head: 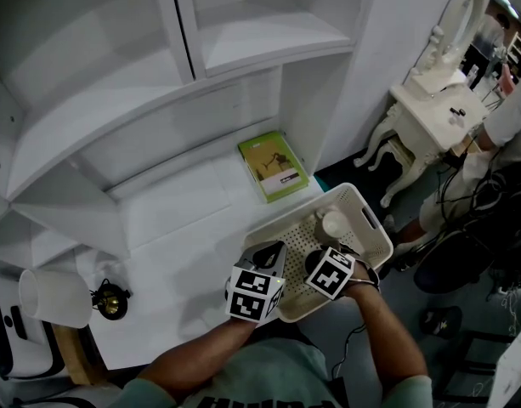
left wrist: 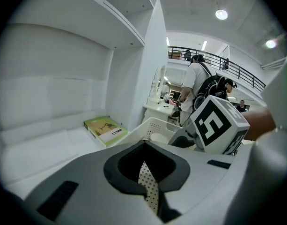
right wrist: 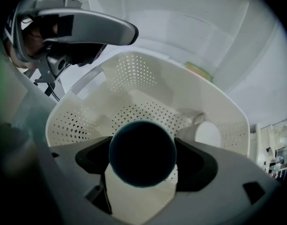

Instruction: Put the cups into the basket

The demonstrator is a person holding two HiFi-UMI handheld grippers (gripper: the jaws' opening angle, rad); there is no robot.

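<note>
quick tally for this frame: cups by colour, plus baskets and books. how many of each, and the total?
Dark round cup: 1
White handled cup: 1
White perforated plastic basket: 1
Green-covered book: 1
Total: 4

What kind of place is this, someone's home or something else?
Probably a mock home set inside a large hall, not a real house. White shelving and a dressing table with a mirror look domestic, but a railed upper walkway shows behind a person wearing a backpack.
</note>
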